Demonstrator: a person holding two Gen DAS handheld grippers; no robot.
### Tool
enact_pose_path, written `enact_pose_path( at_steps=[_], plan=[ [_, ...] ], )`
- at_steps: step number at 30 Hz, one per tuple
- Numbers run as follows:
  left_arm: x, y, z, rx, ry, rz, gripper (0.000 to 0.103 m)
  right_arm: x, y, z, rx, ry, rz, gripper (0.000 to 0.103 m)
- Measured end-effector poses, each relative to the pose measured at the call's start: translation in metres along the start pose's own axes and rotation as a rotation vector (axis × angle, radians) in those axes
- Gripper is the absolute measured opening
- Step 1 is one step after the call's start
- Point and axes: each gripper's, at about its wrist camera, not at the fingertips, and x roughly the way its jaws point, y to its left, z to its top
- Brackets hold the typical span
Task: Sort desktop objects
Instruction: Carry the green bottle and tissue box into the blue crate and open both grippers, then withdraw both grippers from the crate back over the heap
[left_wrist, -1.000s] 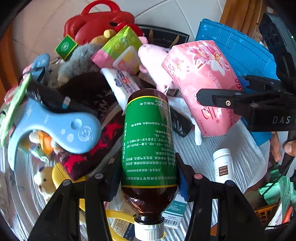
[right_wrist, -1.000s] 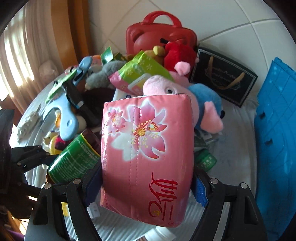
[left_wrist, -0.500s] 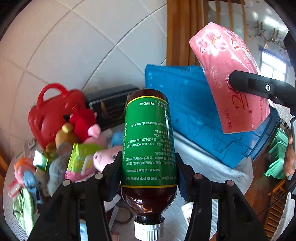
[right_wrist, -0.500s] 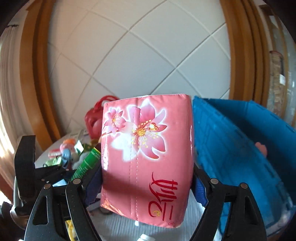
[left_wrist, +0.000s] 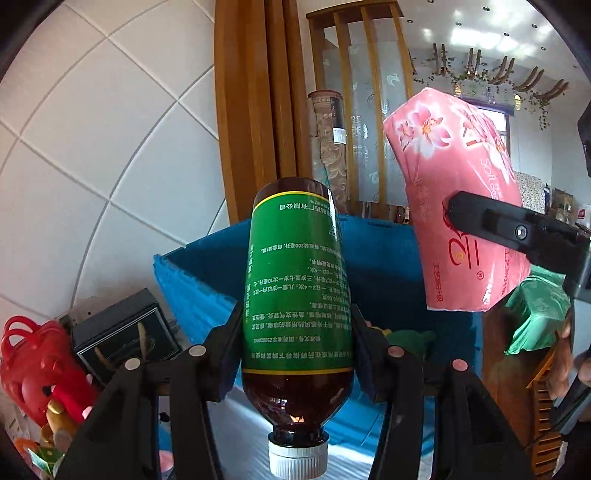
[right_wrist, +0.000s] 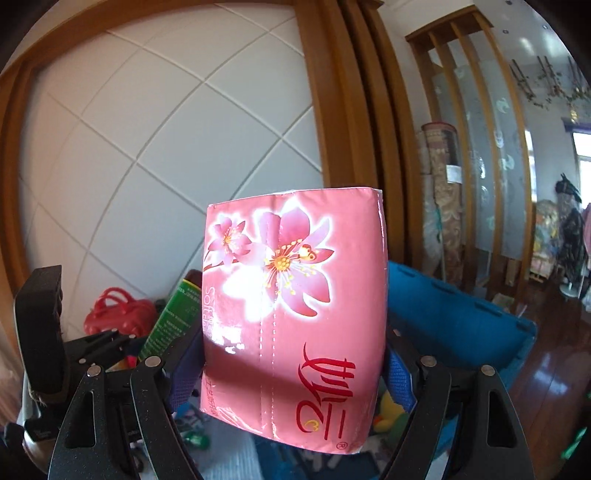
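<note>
My left gripper (left_wrist: 297, 343) is shut on a brown bottle (left_wrist: 297, 291) with a green label, its white cap toward the camera. My right gripper (right_wrist: 293, 363) is shut on a pink tissue pack (right_wrist: 295, 306) printed with flowers. In the left wrist view the tissue pack (left_wrist: 454, 206) hangs at the upper right, with one black finger (left_wrist: 491, 221) of the right gripper across it. Both loads are held in the air in front of an open blue crate (left_wrist: 199, 284). The right wrist view shows the bottle (right_wrist: 173, 314) to the left of the pack and the crate (right_wrist: 454, 317) behind it.
A red handbag (left_wrist: 33, 362), a black box (left_wrist: 122, 332) and soft toys lie in a heap at the lower left. Behind stand a white tiled wall (left_wrist: 103, 140) and a wooden frame (left_wrist: 255, 122). A yellow toy (right_wrist: 388, 413) lies inside the crate. A hand (left_wrist: 569, 365) shows at the right edge.
Both grippers rose from the cluttered tabletop and swung right toward the blue crate, each keeping its load. The heap of objects has dropped to the lower left of the views.
</note>
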Motion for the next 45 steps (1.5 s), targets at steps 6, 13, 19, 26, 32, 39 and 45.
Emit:
enact_pose_path(
  at_steps=[6, 13, 19, 26, 32, 39, 45],
  plan=[
    [0.049, -0.036, 0.034, 0.02, -0.009, 0.052, 0.051, 0.025, -0.064, 0.015, 0.029, 0.016, -0.037, 0.083],
    [0.089, -0.058, 0.067, 0.022, 0.016, 0.183, 0.067, 0.057, -0.122, 0.02, 0.056, 0.017, -0.109, 0.102],
    [0.096, -0.05, 0.075, -0.016, -0.018, 0.277, 0.083, 0.052, -0.144, 0.019, 0.08, -0.014, -0.087, 0.103],
    [0.104, -0.048, 0.076, -0.029, -0.005, 0.309, 0.085, 0.045, -0.144, 0.011, 0.08, -0.004, -0.041, 0.103],
    [0.096, -0.043, 0.062, -0.047, 0.004, 0.337, 0.085, 0.039, -0.129, 0.002, 0.041, 0.012, -0.009, 0.103],
    [0.065, -0.027, 0.04, -0.067, 0.002, 0.363, 0.085, 0.025, -0.112, -0.007, 0.039, 0.02, 0.013, 0.103],
    [0.007, 0.003, 0.005, -0.068, -0.008, 0.4, 0.085, 0.003, -0.072, -0.016, 0.017, 0.022, 0.02, 0.103]
  ],
)
